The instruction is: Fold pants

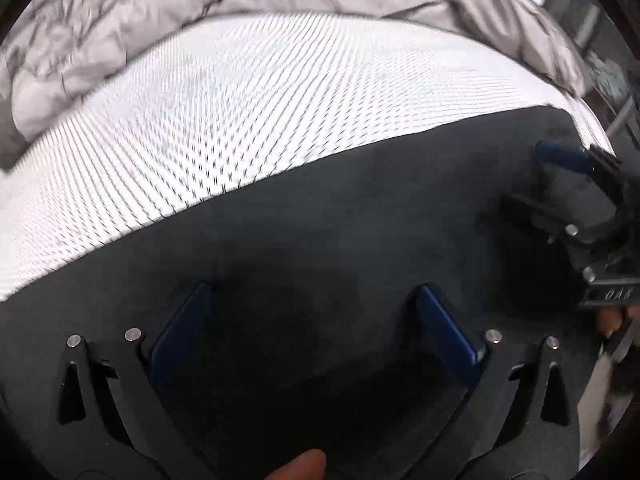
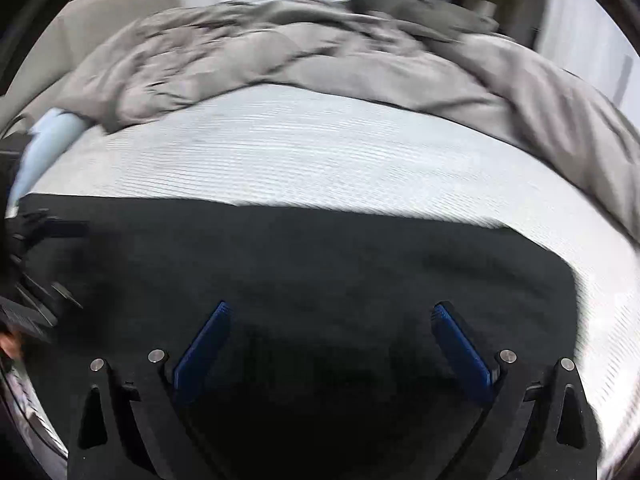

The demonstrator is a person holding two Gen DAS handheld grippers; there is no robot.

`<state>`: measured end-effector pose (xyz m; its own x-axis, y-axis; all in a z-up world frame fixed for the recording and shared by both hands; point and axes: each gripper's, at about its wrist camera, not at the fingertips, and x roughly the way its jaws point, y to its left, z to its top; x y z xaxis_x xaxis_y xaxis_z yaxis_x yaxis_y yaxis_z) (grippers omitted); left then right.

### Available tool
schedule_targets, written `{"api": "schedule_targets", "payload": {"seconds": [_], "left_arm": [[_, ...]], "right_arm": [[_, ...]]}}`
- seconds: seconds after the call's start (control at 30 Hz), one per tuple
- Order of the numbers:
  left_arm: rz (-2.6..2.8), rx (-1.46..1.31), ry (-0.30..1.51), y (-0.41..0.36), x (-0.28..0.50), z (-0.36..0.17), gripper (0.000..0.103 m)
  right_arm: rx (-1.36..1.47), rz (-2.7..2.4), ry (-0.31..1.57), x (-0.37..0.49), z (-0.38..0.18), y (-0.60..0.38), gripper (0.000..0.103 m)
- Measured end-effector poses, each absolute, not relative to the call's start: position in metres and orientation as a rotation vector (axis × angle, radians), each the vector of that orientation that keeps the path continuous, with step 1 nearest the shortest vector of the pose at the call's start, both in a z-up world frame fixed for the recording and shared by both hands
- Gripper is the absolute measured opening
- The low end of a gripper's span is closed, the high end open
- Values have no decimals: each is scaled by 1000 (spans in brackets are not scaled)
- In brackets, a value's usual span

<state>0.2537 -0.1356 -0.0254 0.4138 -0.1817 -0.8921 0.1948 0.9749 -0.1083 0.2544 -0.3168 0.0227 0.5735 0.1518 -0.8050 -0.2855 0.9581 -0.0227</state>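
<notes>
The black pants (image 1: pixel 320 220) lie flat on a white textured bed sheet (image 1: pixel 240 120). In the left wrist view my left gripper (image 1: pixel 314 287) hovers over the dark cloth, its blue-padded fingers spread wide with nothing between them. At the right edge of the same view my right gripper (image 1: pixel 560 184) is over the pants' far end, also spread. In the right wrist view the right gripper (image 2: pixel 332 306) stands open above the pants (image 2: pixel 320 248). The left gripper (image 2: pixel 36 240) is a dark blur at the left edge there.
A crumpled grey duvet (image 2: pixel 280 48) is bunched along the far side of the bed sheet (image 2: pixel 320 152). A light blue item (image 2: pixel 48 136) lies at the left. A thumb (image 1: pixel 300 464) shows at the bottom of the left wrist view.
</notes>
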Motion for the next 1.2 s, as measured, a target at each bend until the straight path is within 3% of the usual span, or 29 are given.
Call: {"api": "schedule_targets", "payload": {"seconds": [0.17, 0.33, 0.4, 0.63, 0.87, 1.07, 1.13, 1.2], "left_arm": [[-211, -37, 1098, -112, 256, -28, 102], [-192, -46, 1094, -101, 252, -27, 102], [-177, -31, 1098, -102, 253, -25, 102], [-242, -44, 1062, -123, 276, -18, 102], [-224, -8, 1110, -146, 294, -36, 102], [-230, -19, 1092, -148, 292, -34, 102], [-226, -12, 1092, -150, 289, -36, 102], [-201, -6, 1108, -150, 285, -31, 102]], "right_arm": [[-221, 223, 1038, 278, -9, -312, 90], [-261, -56, 987, 285, -2, -411, 89], [-185, -8, 1008, 287, -3, -433, 69], [-120, 112, 938, 272, 27, -396, 70], [-263, 188, 986, 266, 1, -306, 69], [-373, -73, 964, 267, 5, -377, 69], [-305, -99, 993, 266, 7, -419, 49], [-208, -42, 994, 257, 16, -439, 41]]}}
